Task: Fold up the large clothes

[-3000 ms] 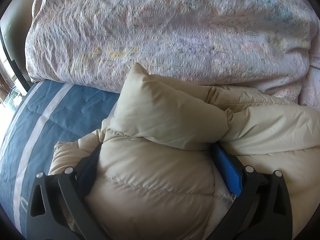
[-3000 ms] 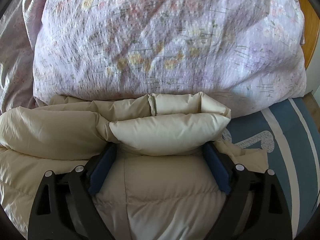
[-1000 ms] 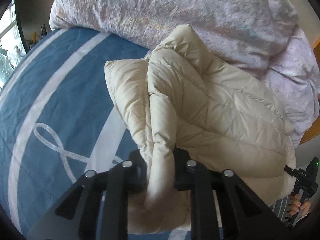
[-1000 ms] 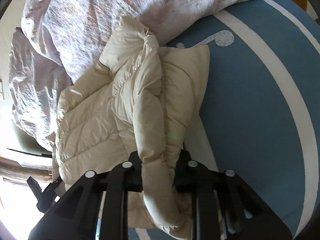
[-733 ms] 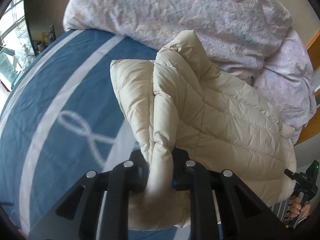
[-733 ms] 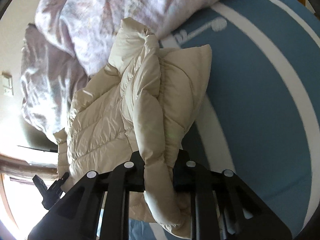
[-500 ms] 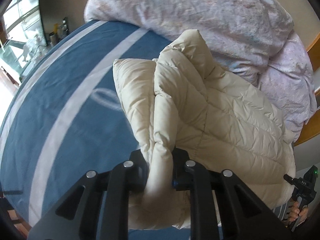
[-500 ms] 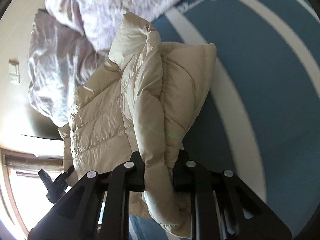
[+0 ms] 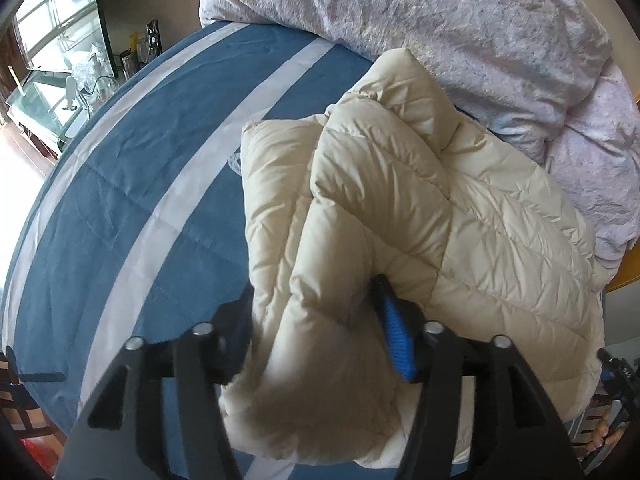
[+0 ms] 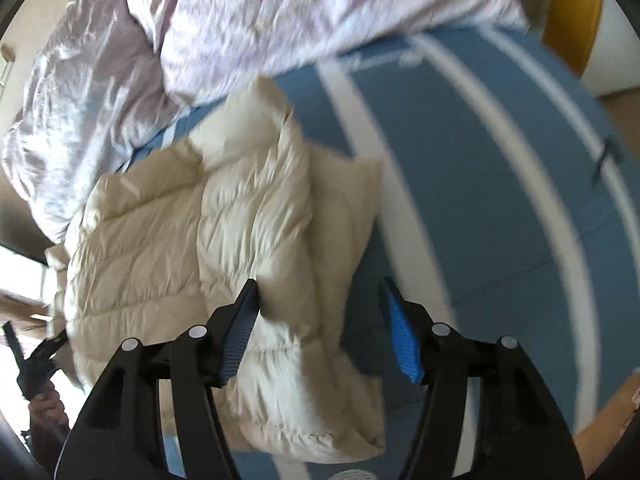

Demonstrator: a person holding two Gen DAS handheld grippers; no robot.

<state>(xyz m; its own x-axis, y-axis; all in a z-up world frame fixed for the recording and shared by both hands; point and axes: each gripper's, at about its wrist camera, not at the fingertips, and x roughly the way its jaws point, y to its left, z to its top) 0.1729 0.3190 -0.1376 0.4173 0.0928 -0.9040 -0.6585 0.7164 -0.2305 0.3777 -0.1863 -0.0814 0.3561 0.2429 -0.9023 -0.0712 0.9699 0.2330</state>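
the cream puffer jacket (image 9: 420, 208) lies folded in layers on the blue bed (image 9: 132, 168), at 12 o'clock from both grippers. left gripper (image 9: 316, 332) and right gripper (image 10: 320, 320) are opening, letting go; only tidying seems left.

Bunched duvet (image 9: 440, 28) walls bare blue bedcover (image 9: 132, 184).

Bedroom: blue bedsheet (image 9: 132, 168), floral duvet (image 9: 440, 20).

Blue striped bed (image 9: 132, 184) — cream jacket (image 9: 460, 216), floral duvet (image 9: 460, 40).
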